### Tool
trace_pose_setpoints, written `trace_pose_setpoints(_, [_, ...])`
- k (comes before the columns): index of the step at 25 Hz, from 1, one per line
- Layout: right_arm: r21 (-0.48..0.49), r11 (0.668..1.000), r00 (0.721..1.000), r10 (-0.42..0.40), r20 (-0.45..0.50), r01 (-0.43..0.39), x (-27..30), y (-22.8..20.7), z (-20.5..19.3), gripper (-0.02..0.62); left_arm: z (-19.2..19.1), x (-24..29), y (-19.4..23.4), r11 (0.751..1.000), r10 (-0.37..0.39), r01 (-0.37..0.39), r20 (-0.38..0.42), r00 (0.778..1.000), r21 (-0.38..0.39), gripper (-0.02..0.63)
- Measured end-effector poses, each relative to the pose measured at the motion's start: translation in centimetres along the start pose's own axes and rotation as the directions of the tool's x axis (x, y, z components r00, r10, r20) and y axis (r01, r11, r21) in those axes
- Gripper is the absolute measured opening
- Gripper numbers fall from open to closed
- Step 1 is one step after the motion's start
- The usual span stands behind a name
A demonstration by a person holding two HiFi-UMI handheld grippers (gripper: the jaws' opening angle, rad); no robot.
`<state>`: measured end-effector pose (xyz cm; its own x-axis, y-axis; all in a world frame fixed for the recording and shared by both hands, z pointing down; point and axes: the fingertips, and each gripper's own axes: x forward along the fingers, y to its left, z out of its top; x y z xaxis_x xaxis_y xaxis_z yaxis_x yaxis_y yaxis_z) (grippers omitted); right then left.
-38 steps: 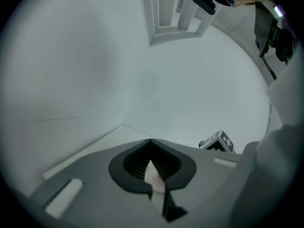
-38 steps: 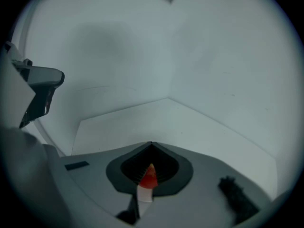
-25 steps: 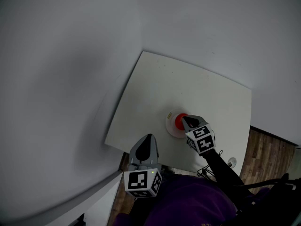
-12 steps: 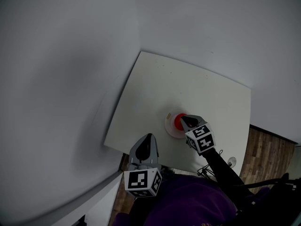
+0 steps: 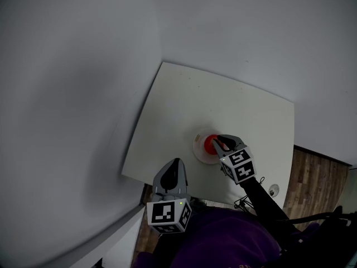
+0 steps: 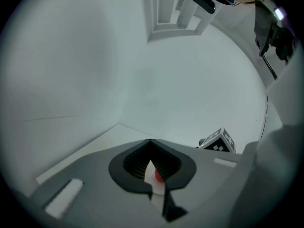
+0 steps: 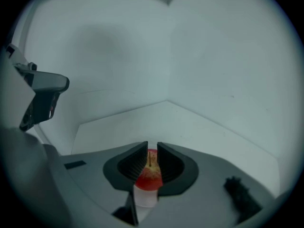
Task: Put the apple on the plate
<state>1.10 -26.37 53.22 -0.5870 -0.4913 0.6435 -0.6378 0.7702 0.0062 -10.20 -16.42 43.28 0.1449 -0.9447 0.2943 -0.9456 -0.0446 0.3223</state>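
A small red apple (image 5: 210, 144) lies on a white plate (image 5: 198, 151) near the front of the white table (image 5: 223, 102). My right gripper (image 5: 220, 143) hovers at the apple's right side. In the right gripper view its jaws (image 7: 151, 152) stand only a narrow way apart. The apple (image 7: 148, 175), stem up, shows through the gap and spreads wider below the jaws, with the plate (image 7: 145, 197) under it. Nothing is held. My left gripper (image 5: 177, 166) hangs shut off the table's near edge, and a sliver of apple (image 6: 159, 176) shows past its tips (image 6: 151, 147).
The table sits in a corner between two pale walls (image 5: 83, 94). Wooden floor (image 5: 312, 177) lies to its right. Cables and a small round thing (image 5: 273, 191) sit beside the table's front right corner. The right gripper's marker cube (image 6: 217, 142) shows in the left gripper view.
The head view has drifted slightly, so table, plate and apple sit a little further left. The right gripper stays beside the apple on the plate. The left gripper has not moved.
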Motion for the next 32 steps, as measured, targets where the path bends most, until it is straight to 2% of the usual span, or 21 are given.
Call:
trace_pose_setpoints(12, [0.042, 0.995, 0.989, -0.096, 0.109, 0.092, -4.8, -0.9, 2.4, 0.057, -0.1, 0.9, -2.3, 0.995, -0.096, 0.096, -0.006, 0.995, 0.019, 0.008])
trace_pose_setpoints(21, [0.111, 0.982, 0.964, -0.17, 0.203, 0.15, -9.6, -0.8, 3.5, 0.011, -0.4, 1.0, -4.9, 0.982, -0.18, 0.181, -0.022, 0.984, 0.059, 0.008])
trace_pose_setpoints(32, [0.15, 0.967, 0.945, -0.235, 0.228, 0.204, -12.3, -1.2, 2.8, 0.009, -0.8, 0.7, -7.3, 0.968, -0.237, 0.239, -0.036, 0.971, 0.082, 0.008])
